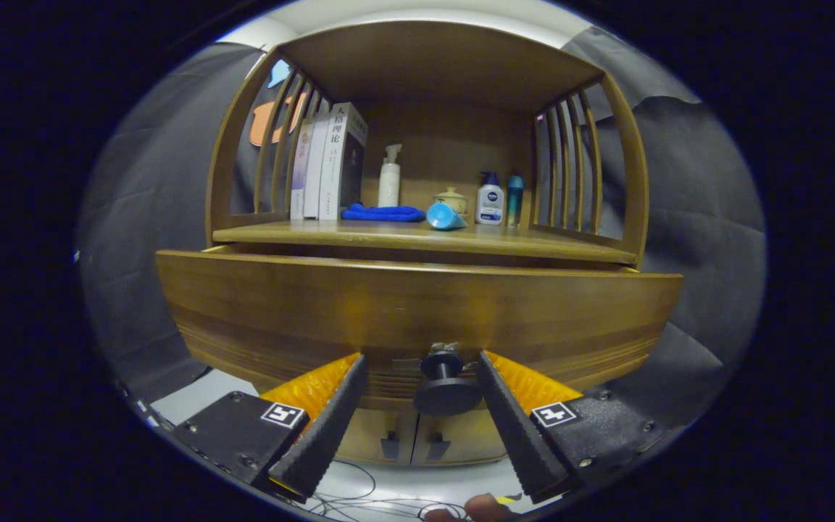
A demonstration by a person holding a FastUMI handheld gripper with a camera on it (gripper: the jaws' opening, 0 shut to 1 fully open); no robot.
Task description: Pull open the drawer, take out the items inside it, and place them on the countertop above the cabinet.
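The tongs point(421, 366) are standing open, 1 finger on each side of the dark round knob point(446, 391) on the drawer point(417, 312), neither finger touching it. The drawer front is jutting forward under the countertop point(417, 238), and its inside is hidden behind that front, so whatever lies in it cannot be made out. On the countertop, books point(327, 167) are leaning at the left, with a blue cloth point(383, 213), a white pump bottle point(389, 177), a tipped blue cup point(444, 216), a small lidded pot point(451, 200) and 2 more bottles point(499, 199) beside them. Cabinet doors point(417, 438) below are partly hidden by the fingers.
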